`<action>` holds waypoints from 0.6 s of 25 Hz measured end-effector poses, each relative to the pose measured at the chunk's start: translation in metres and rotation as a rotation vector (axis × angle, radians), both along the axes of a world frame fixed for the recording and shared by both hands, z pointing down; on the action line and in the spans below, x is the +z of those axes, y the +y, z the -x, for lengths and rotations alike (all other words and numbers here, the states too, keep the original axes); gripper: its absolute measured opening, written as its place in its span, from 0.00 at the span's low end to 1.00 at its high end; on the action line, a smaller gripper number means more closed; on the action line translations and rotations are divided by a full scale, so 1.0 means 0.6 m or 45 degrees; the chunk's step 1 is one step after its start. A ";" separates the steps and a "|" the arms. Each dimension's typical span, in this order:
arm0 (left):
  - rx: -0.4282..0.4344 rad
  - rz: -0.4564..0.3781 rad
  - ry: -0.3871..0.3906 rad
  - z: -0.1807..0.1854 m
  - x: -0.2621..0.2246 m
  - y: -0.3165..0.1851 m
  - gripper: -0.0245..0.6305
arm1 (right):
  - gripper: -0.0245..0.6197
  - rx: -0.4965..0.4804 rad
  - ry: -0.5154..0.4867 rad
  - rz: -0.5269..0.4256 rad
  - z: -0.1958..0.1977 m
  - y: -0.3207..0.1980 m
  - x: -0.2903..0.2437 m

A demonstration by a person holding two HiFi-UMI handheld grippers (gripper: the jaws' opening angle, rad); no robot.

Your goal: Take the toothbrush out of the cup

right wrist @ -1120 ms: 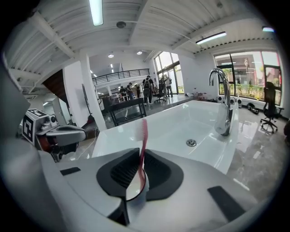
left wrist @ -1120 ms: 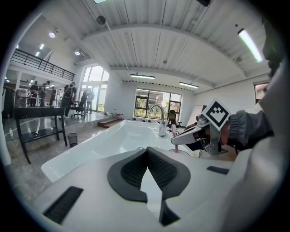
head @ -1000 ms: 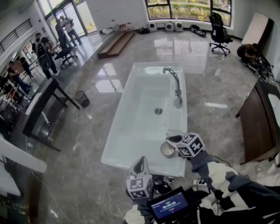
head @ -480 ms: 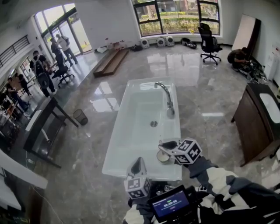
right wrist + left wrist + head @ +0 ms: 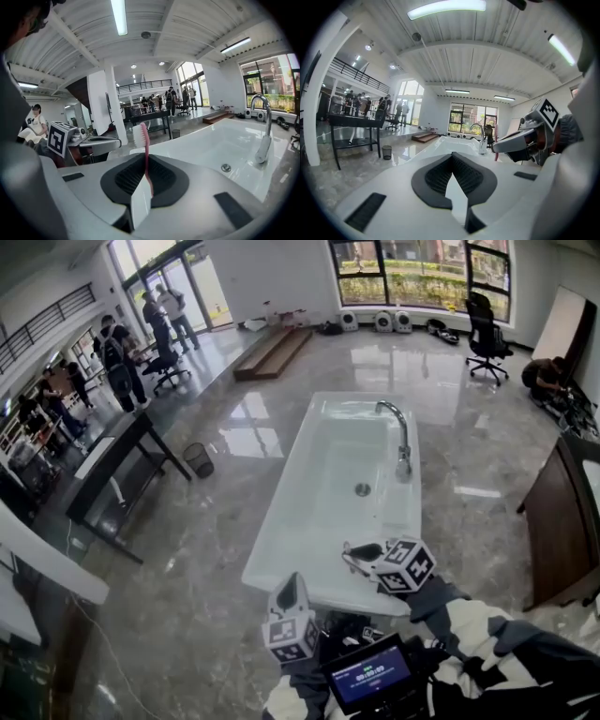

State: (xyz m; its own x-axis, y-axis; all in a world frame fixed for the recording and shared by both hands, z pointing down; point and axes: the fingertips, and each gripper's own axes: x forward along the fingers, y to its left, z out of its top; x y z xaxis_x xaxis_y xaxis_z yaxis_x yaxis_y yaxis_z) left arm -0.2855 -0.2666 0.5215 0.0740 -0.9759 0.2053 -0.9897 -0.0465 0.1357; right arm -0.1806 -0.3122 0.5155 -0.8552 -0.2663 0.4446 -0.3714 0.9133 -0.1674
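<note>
In the right gripper view a pink toothbrush (image 5: 144, 159) with white bristles stands upright between the jaws of my right gripper (image 5: 143, 161), which is shut on its handle. In the head view the right gripper (image 5: 351, 552) hangs over the near right rim of the white sink (image 5: 309, 512). The brush is too small to make out there, and no cup shows. My left gripper (image 5: 293, 583) is just in front of the sink's near edge. Its jaws (image 5: 452, 157) look shut with nothing between them. From the left gripper view, the right gripper (image 5: 506, 145) and the pink brush (image 5: 496, 152) show at right.
A chrome faucet (image 5: 401, 439) stands on the sink's right side, and the drain (image 5: 362, 489) is mid-basin. A dark table (image 5: 112, 465) and a bin (image 5: 198, 458) stand to the left, a wooden cabinet (image 5: 562, 521) to the right. People stand far left.
The right gripper has lifted off the cup, with the toothbrush now in its jaws. The cup seen under it earlier no longer shows. The left gripper has shifted a little.
</note>
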 end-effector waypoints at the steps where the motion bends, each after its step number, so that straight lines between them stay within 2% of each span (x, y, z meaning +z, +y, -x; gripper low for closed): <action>1: -0.014 0.004 0.005 0.006 0.004 0.009 0.04 | 0.09 -0.020 0.016 0.006 0.008 0.006 0.010; 4: -0.049 0.010 0.018 0.013 0.015 0.029 0.04 | 0.09 -0.066 0.083 0.039 0.026 0.015 0.046; 8: -0.103 0.029 0.042 0.032 0.032 0.048 0.04 | 0.09 -0.094 0.261 0.118 0.037 0.019 0.130; 10: -0.120 0.051 0.056 0.041 0.044 0.059 0.04 | 0.09 -0.091 0.303 0.162 0.046 0.017 0.163; 15: -0.149 0.067 0.081 0.040 0.053 0.093 0.04 | 0.08 -0.103 0.385 0.167 0.068 0.022 0.224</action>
